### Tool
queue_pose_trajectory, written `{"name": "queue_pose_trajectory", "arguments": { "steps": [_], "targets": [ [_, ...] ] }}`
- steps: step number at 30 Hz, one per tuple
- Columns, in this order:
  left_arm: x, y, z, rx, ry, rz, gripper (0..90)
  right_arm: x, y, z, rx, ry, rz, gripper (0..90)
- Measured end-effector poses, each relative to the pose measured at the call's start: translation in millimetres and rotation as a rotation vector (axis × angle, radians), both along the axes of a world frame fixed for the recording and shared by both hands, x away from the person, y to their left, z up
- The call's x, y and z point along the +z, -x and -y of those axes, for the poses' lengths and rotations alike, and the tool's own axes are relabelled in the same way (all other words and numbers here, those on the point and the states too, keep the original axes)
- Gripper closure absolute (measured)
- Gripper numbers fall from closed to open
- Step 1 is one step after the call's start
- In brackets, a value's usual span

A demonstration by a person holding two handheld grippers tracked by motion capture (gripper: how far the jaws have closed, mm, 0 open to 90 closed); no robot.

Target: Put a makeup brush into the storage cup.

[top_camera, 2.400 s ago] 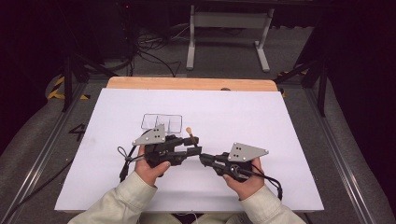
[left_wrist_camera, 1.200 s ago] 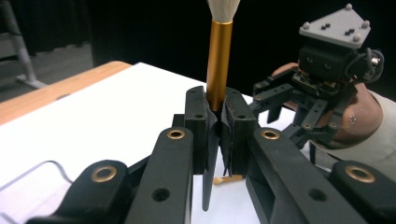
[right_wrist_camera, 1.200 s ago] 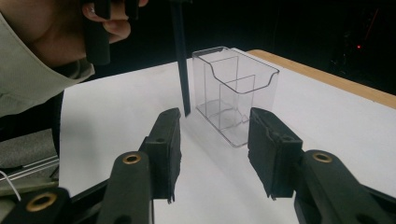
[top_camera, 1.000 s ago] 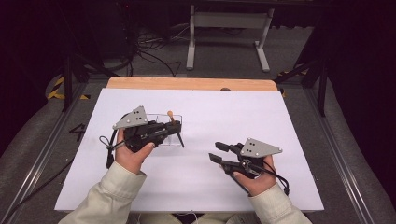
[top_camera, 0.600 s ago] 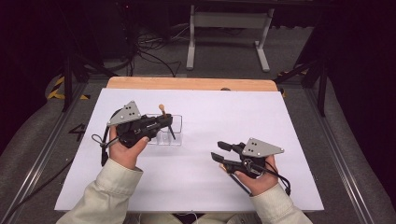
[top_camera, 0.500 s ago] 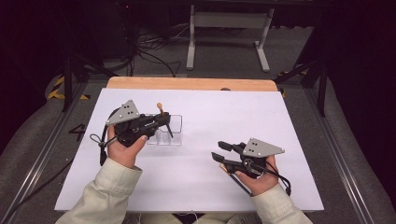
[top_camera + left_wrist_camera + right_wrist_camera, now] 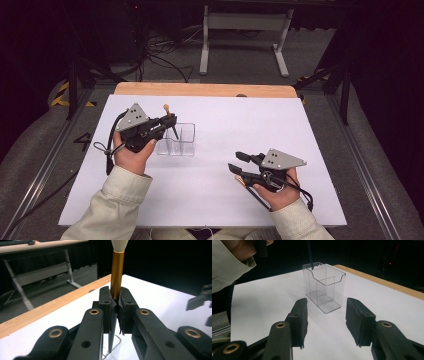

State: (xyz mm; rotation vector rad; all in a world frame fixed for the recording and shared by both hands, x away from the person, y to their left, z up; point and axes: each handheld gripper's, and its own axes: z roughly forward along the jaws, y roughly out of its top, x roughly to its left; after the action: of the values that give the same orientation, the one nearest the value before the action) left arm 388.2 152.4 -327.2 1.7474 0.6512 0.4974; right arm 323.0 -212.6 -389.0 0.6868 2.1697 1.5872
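My left gripper [image 7: 169, 121] is shut on a makeup brush [image 7: 167, 108] with a gold ferrule [image 7: 117, 267], pale bristles and a black handle. The brush stands nearly upright with its bristles up. Its handle tip [image 7: 310, 257] reaches down to the rim of a clear plastic organiser box [image 7: 182, 141] with open compartments. In the left gripper view the pads of that gripper [image 7: 115, 305] press on the handle just under the ferrule. My right gripper [image 7: 239, 162] rests low at the right of the table, open and with nothing between its jaws, and in its own view this gripper [image 7: 325, 322] faces the box [image 7: 324, 287].
A white sheet [image 7: 310, 150] covers the table, with a wooden strip [image 7: 205, 90] along the far edge. A thin dark straight stick [image 7: 256, 194] lies under the right hand. The left hand's sleeve [image 7: 227, 262] hangs near the box. Dark floor, cables and a desk frame lie beyond.
The left hand has carried the brush from the table's middle back and left to the box and stood it upright. The right hand drew off to the right and has stayed there.
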Motion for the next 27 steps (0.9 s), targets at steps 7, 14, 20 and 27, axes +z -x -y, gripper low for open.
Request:
{"name": "queue_pose_trajectory", "arguments": {
  "steps": [7,14,20,27],
  "targets": [
    [-3.7,-9.7,-2.6,0.048,-0.001,0.002,82.5,0.5,0.2,2.8,-0.013,-0.002,0.002,51.6],
    [-6.6,-14.9,-2.9,0.070,-0.010,0.006,82.5,-0.2,-0.3,3.7,-0.015,-0.010,-0.001,50.8],
    [-10.1,-19.1,-2.0,0.078,-0.011,-0.006,82.5,0.3,-0.1,4.5,-0.015,-0.012,-0.001,50.5],
    [-20.8,-28.7,-1.0,0.072,-0.009,-0.032,82.5,0.4,0.8,4.1,-0.005,-0.025,-0.008,50.5]
  ]
}}
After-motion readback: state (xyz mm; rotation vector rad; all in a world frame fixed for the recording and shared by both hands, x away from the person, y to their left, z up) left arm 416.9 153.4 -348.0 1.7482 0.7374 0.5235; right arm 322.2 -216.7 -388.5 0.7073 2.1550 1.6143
